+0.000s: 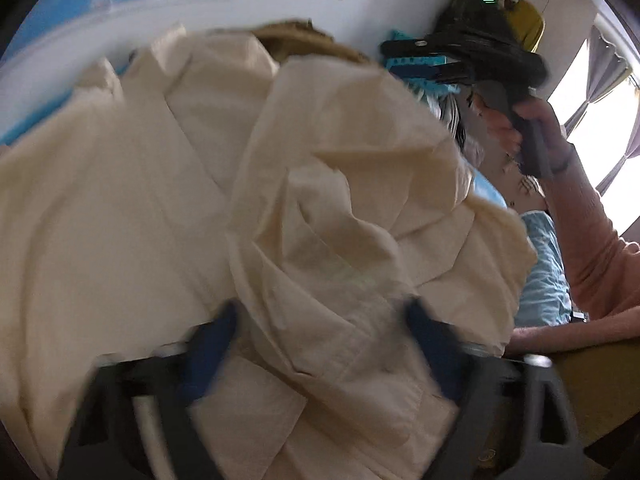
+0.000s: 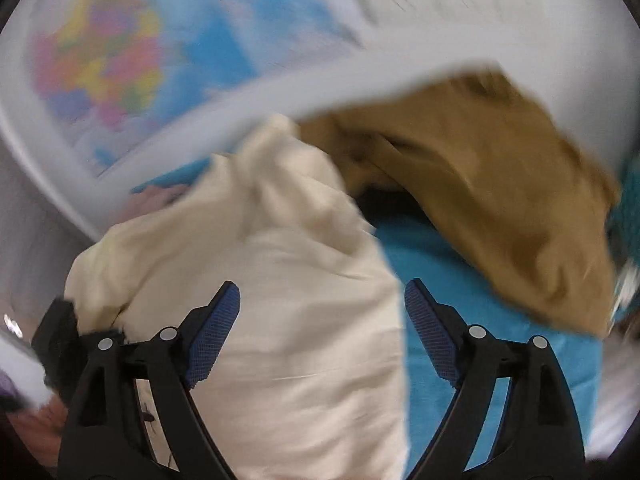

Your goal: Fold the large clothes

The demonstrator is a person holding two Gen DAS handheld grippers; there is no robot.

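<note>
A large cream-coloured cotton garment (image 1: pixel 304 208) lies crumpled in a heap on a bright blue sheet (image 2: pixel 472 280), filling most of the left wrist view; no container shows in either picture. The left gripper (image 1: pixel 320 332) points down into the heap with a bunched fold of the cream cloth between its blue-padded fingers (image 1: pixel 216 344), but blur hides whether the pads press on it, so I cannot tell if it pinches the fold. The right gripper (image 2: pixel 322 328) has its jaws spread wide, one finger over the cream cloth and the other over the blue sheet, gripping nothing. Only the right wrist view shows the tan-brown crumpled garment (image 2: pixel 500 200) plainly, lying beside the cream one, and a colourful wall map (image 2: pixel 120 68) behind. Only the left wrist view shows the right gripper from outside, held by a hand (image 1: pixel 532 124) in a salmon-pink sleeve (image 1: pixel 596 256), with a curtained bright window (image 1: pixel 600 92) beyond.
</note>
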